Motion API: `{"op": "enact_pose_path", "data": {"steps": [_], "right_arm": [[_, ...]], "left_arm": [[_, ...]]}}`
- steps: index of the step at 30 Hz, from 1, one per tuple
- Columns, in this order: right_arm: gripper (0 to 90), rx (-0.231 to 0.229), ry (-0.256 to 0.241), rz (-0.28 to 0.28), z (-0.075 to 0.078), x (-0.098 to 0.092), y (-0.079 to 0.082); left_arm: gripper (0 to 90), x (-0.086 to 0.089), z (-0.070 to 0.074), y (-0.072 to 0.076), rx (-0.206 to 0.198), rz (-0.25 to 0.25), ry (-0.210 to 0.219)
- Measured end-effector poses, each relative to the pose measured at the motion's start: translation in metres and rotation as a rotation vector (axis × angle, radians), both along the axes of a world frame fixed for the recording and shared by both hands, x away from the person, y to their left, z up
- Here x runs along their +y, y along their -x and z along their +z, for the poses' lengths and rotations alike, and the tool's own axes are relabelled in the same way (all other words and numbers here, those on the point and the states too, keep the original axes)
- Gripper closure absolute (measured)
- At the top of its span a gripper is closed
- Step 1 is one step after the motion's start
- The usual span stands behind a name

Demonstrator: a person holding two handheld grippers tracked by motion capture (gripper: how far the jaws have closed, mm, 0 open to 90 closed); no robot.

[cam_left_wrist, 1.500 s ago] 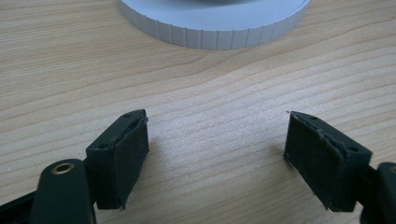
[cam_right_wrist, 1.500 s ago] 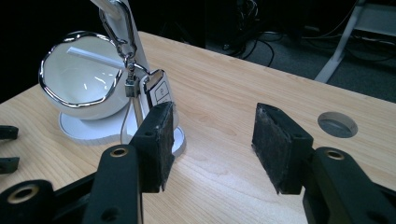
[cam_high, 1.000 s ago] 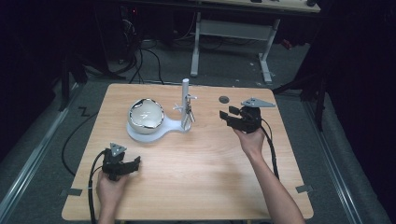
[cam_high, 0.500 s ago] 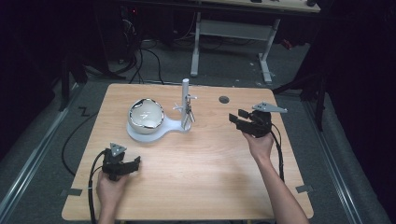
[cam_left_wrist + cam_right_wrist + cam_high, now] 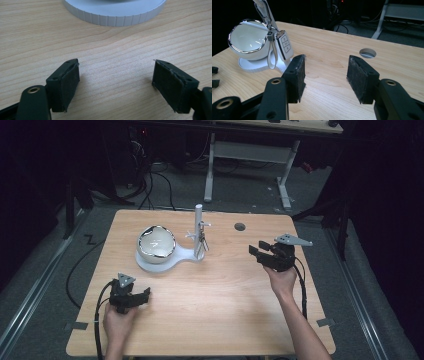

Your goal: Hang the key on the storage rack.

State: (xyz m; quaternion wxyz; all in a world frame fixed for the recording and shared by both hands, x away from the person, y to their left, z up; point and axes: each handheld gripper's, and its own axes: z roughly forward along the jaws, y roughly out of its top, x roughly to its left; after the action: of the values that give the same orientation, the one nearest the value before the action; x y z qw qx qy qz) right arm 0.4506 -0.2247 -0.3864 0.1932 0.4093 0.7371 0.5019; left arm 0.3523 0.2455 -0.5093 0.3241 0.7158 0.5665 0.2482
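A white stand (image 5: 167, 262) carries a chrome-rimmed white bowl (image 5: 156, 242) and an upright post (image 5: 198, 217). A white key fob (image 5: 201, 244) hangs from that post, and its buttons face my right gripper's camera (image 5: 284, 45). My right gripper (image 5: 256, 252) is held above the table's right side, jaws open and empty, pointing left toward the fob (image 5: 325, 75). My left gripper (image 5: 144, 295) rests low at the front left, open and empty (image 5: 116, 82), just short of the stand's ribbed round base (image 5: 115, 13).
A round cable hole (image 5: 239, 226) lies in the wooden table (image 5: 225, 315) behind the right gripper, also seen as a hole (image 5: 367, 53) past its right jaw. Cables trail from both grippers toward the front edge. Desk legs and wires stand on the floor beyond.
My right gripper has drawn back to the right and toward the person, away from the stand. The left gripper has stayed put.
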Motion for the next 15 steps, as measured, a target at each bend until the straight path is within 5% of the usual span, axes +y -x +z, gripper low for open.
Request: {"op": "enact_pose_path", "data": {"steps": [15], "right_arm": [[48.8, 0.007, -0.011, -0.03, -0.01, -0.016, 0.013]], "left_arm": [[22.1, 0.0, 0.0, 0.0, 0.0, 0.0, 0.0]]}}
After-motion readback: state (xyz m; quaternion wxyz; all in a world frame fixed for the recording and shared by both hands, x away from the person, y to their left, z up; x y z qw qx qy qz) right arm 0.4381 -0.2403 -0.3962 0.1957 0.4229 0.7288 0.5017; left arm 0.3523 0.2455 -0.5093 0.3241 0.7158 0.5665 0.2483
